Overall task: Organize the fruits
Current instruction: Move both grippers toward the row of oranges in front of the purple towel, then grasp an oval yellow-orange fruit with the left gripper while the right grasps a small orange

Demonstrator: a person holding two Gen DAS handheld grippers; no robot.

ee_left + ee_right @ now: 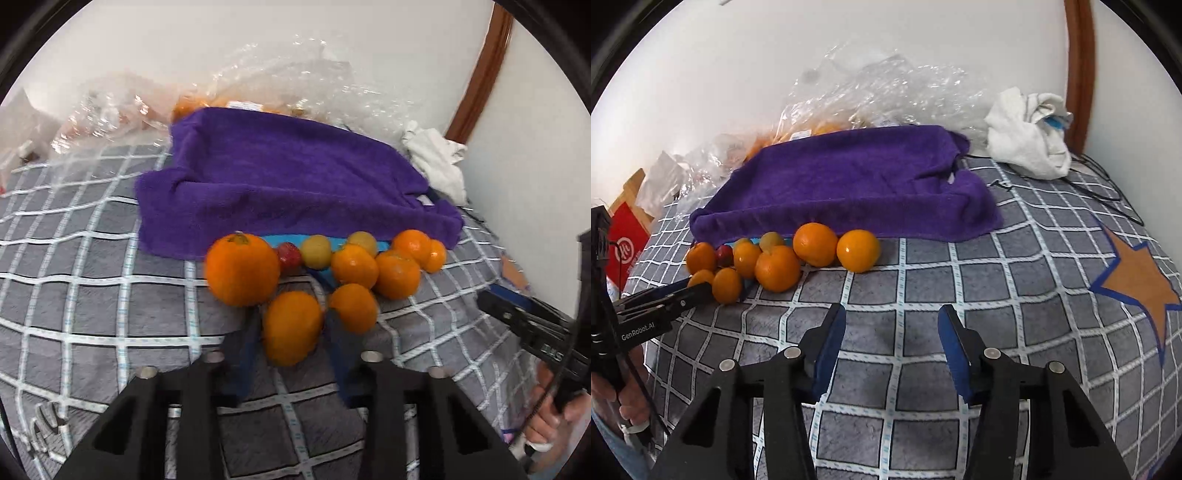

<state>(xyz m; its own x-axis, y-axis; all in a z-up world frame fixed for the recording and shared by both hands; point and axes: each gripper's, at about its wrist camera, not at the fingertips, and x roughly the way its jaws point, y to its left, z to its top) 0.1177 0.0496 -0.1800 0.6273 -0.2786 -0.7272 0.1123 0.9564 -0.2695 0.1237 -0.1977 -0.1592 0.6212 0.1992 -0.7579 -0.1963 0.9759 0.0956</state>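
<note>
The left gripper (293, 328) has its blue jaws on either side of an orange (292, 326), though blur hides whether they touch it. Just beyond lies a cluster of oranges (354, 266), with 2 yellow fruits (316, 251) and 1 red fruit (289, 256), against a purple towel (280, 177) on the grey checked bedcover (92, 258). The right gripper (532, 325) enters at the right edge.

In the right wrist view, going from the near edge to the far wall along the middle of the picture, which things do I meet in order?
right gripper → checked cloth → orange → purple towel → clear plastic bags.
</note>
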